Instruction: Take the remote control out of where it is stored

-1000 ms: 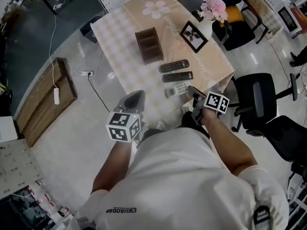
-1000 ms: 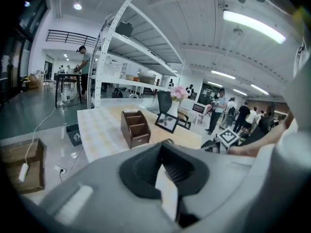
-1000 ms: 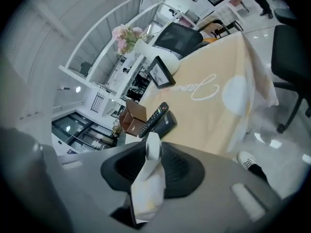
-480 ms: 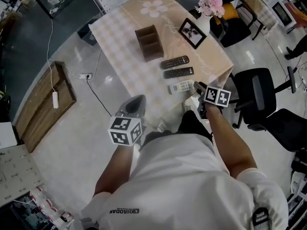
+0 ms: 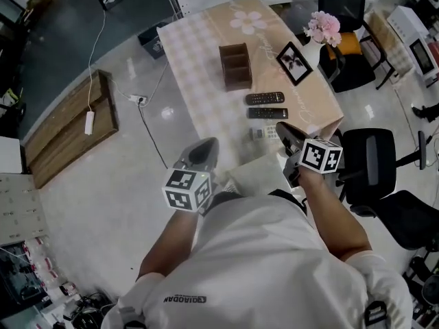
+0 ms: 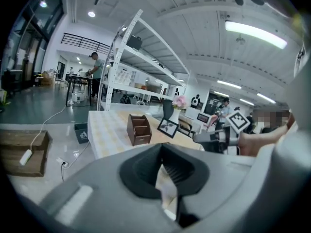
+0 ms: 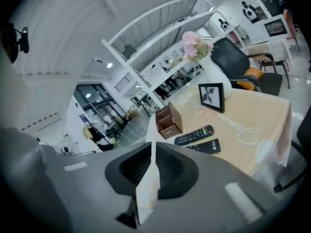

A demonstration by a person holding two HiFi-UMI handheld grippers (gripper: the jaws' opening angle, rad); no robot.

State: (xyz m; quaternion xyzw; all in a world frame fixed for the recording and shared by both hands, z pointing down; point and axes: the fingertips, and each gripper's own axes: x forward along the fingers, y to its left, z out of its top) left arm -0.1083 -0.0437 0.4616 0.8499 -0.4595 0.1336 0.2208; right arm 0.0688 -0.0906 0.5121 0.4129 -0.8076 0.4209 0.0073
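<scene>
Rising off the desk, the right claw has just been closing, now nearly together and empty (the white remote control lies there, outside the holder, so the task looks finished); the left claw is narrow, empty.

Floor: pale, glossy floor with light reflections.
Worktop: long worktop under a beige checked cloth.
Seating: black office chairs at its right.
Left side: low wooden platform bearing a white power strip.
Shelving: tall white rack.
Light: ceiling strip lamp, lit.
</scene>
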